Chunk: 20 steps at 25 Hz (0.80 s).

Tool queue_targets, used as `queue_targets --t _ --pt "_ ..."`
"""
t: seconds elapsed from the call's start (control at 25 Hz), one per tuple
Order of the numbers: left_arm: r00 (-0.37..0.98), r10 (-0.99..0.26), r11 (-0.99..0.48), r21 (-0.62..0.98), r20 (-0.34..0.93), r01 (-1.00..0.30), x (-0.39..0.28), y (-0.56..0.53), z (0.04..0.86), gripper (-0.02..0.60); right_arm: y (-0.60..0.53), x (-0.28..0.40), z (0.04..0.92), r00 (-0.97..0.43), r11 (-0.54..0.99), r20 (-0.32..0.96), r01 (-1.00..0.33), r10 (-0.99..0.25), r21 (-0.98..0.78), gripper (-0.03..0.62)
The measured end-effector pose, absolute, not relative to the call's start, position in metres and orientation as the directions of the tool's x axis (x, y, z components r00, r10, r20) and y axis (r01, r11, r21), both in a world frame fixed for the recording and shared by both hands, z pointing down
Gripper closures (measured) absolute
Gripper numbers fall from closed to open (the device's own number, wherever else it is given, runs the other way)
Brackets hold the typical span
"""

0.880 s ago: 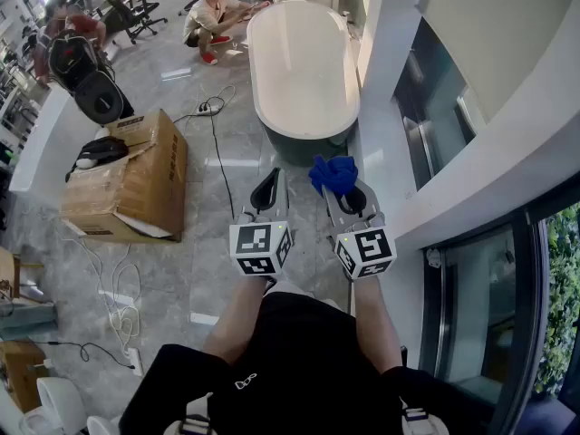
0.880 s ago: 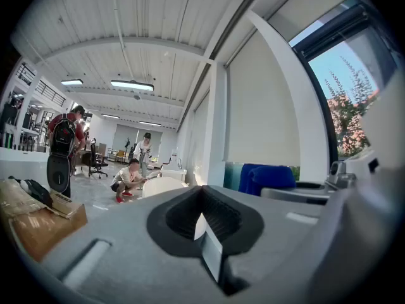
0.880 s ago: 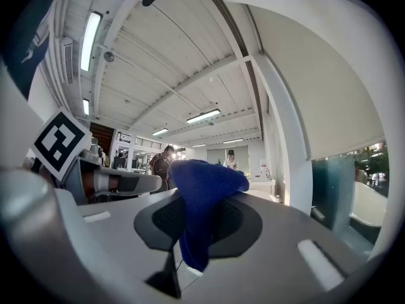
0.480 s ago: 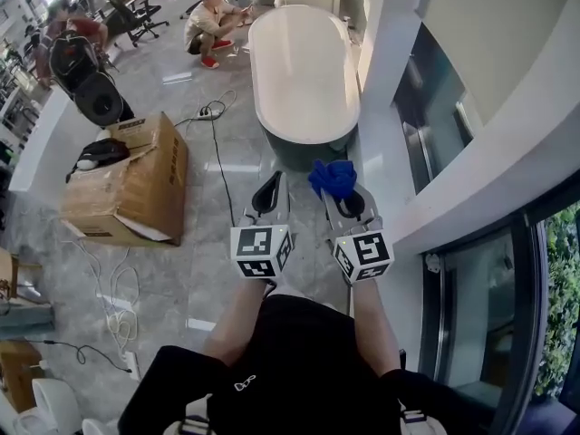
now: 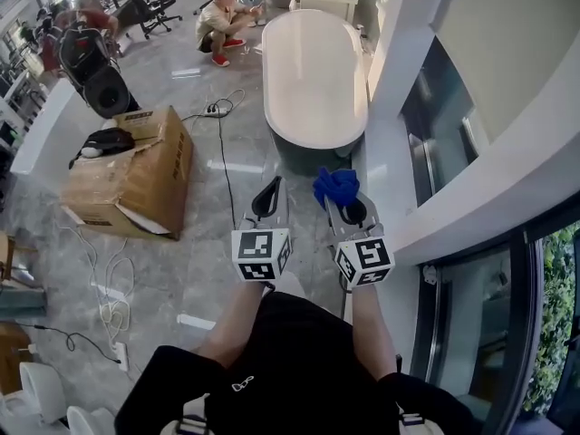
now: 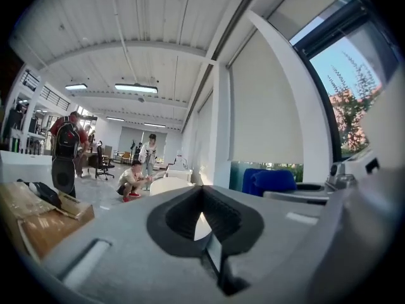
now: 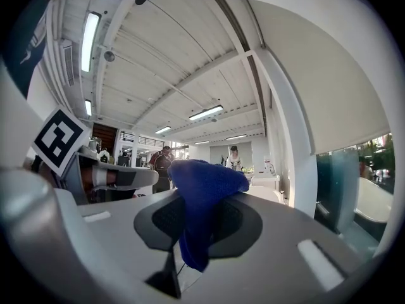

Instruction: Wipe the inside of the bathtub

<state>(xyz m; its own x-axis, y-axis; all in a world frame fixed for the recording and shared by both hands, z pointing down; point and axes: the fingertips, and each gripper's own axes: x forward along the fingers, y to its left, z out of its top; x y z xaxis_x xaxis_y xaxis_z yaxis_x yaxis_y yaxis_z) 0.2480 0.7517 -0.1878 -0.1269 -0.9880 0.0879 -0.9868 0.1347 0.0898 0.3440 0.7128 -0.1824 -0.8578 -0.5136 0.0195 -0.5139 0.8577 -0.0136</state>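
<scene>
The left gripper [image 5: 266, 192] has its jaws closed together with nothing between them. The right gripper [image 5: 344, 199] has its jaws clamped on a blue cloth [image 5: 335, 186], which bunches above the tips and hangs down between them. Both are held side by side in the air over the floor. The white bathtub [image 5: 313, 71] stands ahead of them along the wall, apart from the cloth. A cardboard box [image 5: 131, 170] sits to the left, and a person [image 5: 222, 25] crouches near the tub's far end.
</scene>
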Motion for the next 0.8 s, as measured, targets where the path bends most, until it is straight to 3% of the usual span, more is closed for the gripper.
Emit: queue_targets --t 0.28,0.8 --pt "-0.171 -0.976 0.187 0.124 0.132 -0.974 0.225 0.760 -0.176 0.580 0.714 0.336 -0.181 -0.868 0.868 0.011 -0.497 -0.497 -0.021 0.517" --pt "-0.133 -0.986 0.143 0.097 0.102 -0.985 0.207 0.706 -0.188 0.580 0.660 0.317 -0.195 -0.861 0.861 -0.035 -0.508 -0.508 -0.006 0.517"
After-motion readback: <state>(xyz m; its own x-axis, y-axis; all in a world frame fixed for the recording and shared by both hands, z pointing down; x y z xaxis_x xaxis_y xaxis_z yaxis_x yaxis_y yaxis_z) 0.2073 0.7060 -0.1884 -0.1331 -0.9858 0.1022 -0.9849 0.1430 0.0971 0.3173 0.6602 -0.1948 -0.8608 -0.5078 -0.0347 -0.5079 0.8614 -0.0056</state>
